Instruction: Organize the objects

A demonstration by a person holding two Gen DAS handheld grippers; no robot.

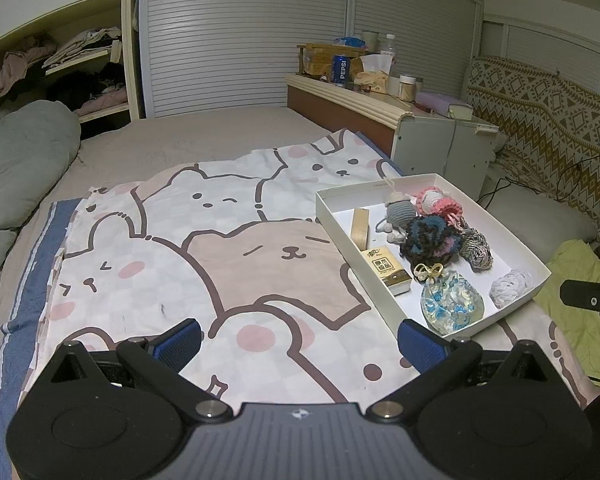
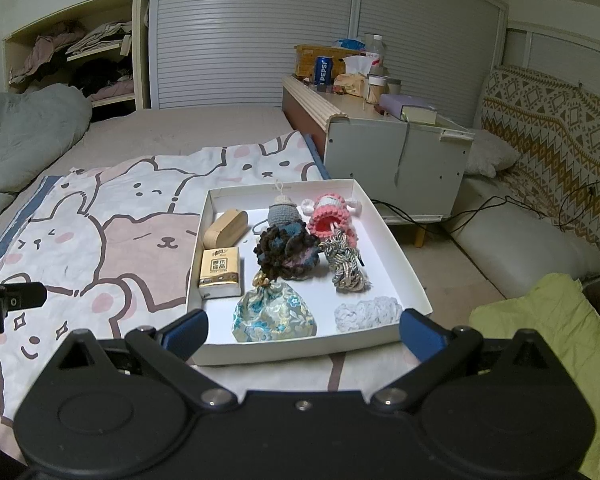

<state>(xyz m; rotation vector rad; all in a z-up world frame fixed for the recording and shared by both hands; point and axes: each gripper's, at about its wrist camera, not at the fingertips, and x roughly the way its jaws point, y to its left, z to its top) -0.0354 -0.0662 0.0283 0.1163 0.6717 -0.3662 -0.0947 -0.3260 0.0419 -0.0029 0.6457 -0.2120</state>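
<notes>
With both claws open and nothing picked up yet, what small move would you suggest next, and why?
Probably ease the right claw forward and down toward the brocade pouch. Its jaws are open and empty, and the pouch lies nearest, just inside the near wall of the white box. The left claw hangs over bare blanket, off to the box's side.

Tissue pack [image 2: 220, 273] in tray [image 2: 396, 248], left of pouch [image 2: 274, 312]; tray on bedsheet [image 2: 100, 248].

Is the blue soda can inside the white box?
No, the Pepsi can stands on the headboard shelf far behind the white box.
</notes>
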